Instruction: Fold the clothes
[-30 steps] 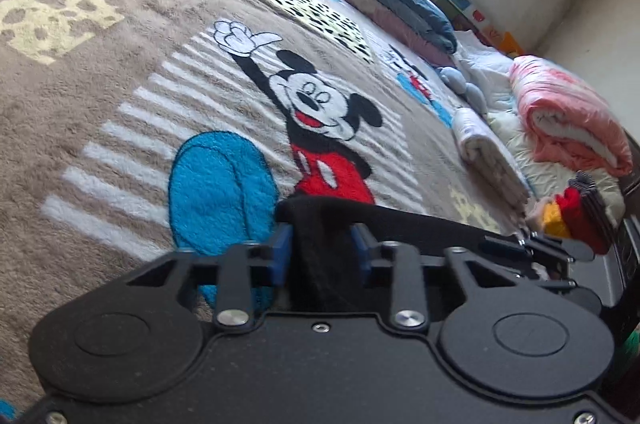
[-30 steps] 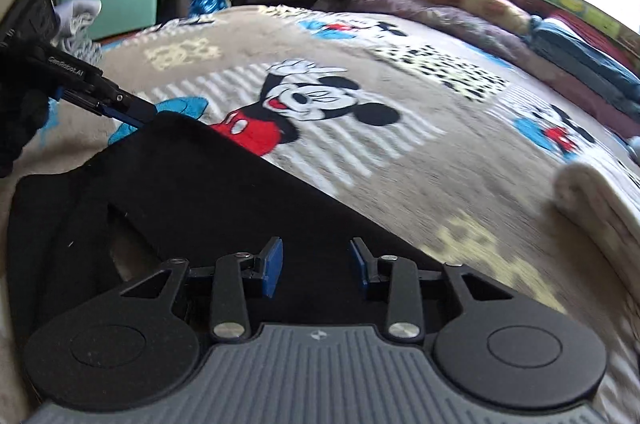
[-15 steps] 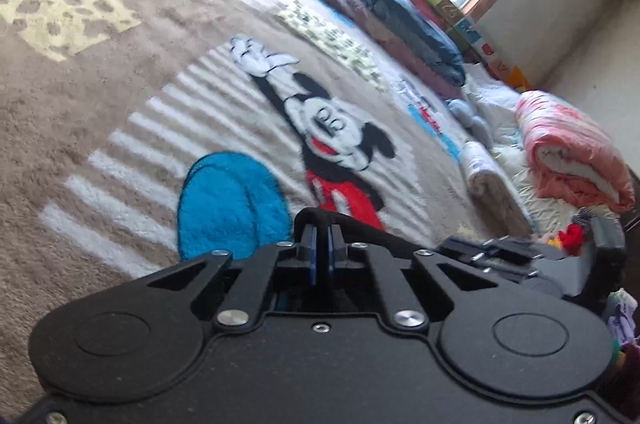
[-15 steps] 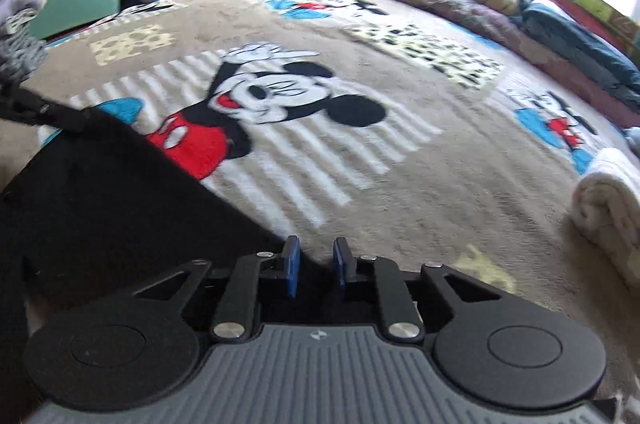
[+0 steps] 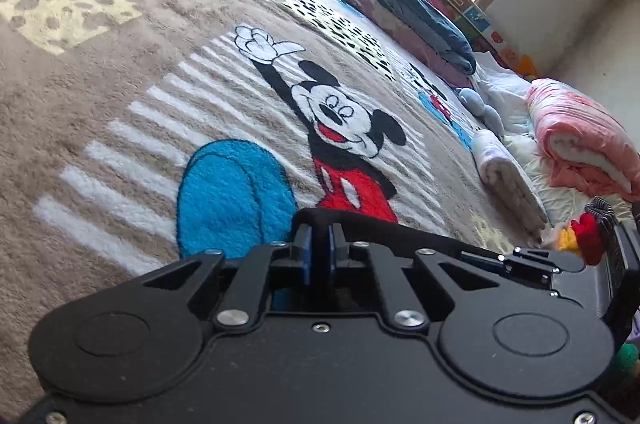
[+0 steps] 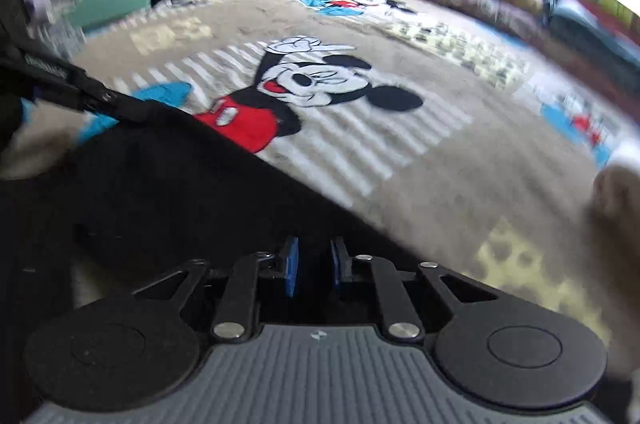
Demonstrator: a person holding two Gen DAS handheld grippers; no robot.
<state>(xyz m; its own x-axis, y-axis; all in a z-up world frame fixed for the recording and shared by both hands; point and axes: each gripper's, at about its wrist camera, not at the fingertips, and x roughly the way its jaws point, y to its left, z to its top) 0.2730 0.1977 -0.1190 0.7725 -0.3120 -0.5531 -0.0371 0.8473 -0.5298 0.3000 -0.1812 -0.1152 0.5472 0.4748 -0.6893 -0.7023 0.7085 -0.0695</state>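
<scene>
left claw (image 5: 318,250): pinched tight on black garment (image 6: 168,191) edge | right claw (image 6: 314,266): nearly closed on same edge | garment: on bed blanket (image 5: 120,83), two-point hold likely to lift the edge evenly for folding

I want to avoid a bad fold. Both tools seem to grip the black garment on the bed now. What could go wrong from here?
1. The left tool pinches only a thin edge of the black fabric garment; it may slip out when lifted.
2. The right tool shows a wider gap between its blue pads, so its grip looks less sure.
3. The fluffy brown Mickey Mouse blanket could drag on the cloth and wrinkle the fold.
</scene>
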